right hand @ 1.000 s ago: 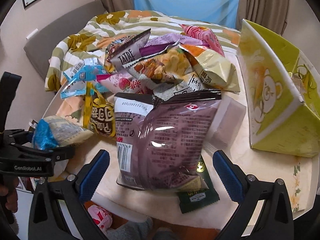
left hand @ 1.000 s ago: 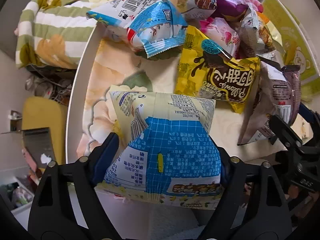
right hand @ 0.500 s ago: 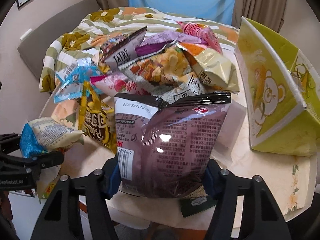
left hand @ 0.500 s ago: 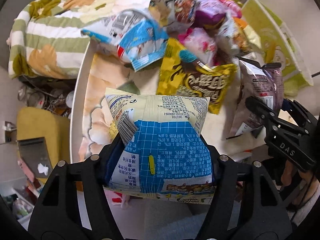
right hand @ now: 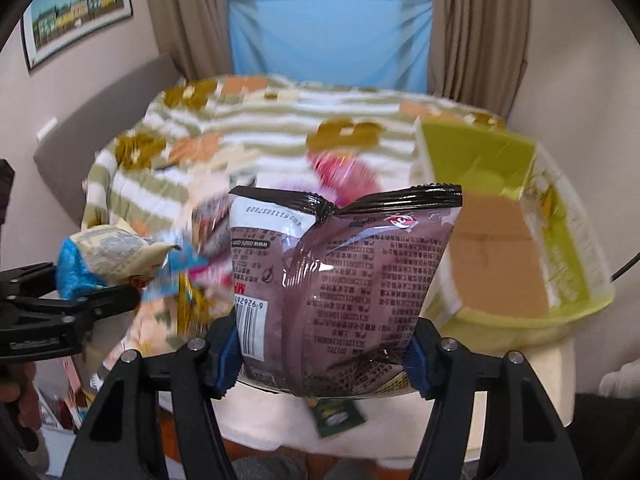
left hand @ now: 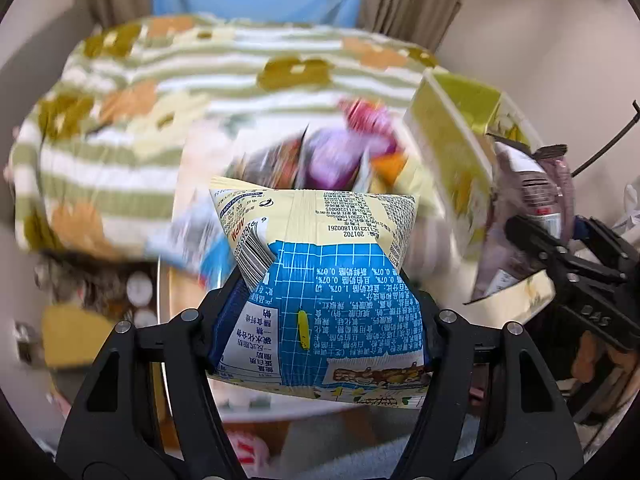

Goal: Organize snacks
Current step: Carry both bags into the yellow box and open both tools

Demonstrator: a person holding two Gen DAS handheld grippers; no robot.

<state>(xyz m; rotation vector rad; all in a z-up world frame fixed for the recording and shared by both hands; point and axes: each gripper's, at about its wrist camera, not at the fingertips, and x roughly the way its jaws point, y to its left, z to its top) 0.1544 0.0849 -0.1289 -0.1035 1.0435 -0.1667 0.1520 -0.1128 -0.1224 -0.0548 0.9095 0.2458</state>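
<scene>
My left gripper (left hand: 320, 320) is shut on a blue and cream snack bag (left hand: 324, 292) and holds it lifted above the round table's near edge. It also shows in the right wrist view (right hand: 100, 256) at the left. My right gripper (right hand: 324, 348) is shut on a maroon snack bag (right hand: 344, 292) with a black top seal, lifted above the table. That bag also shows in the left wrist view (left hand: 532, 208) at the right. A blurred pile of snack bags (left hand: 328, 160) lies on the table beyond.
An open yellow-green cardboard box (right hand: 500, 220) stands on the table's right side, its opening facing me. A dark green packet (right hand: 336, 416) lies at the table's near edge. A striped floral blanket (right hand: 260, 128) covers the sofa behind the table.
Both grippers rose and tilted up with their bags. The right gripper, open around the maroon bag a second ago, closed on it and lifted it. The box's open inside now shows.
</scene>
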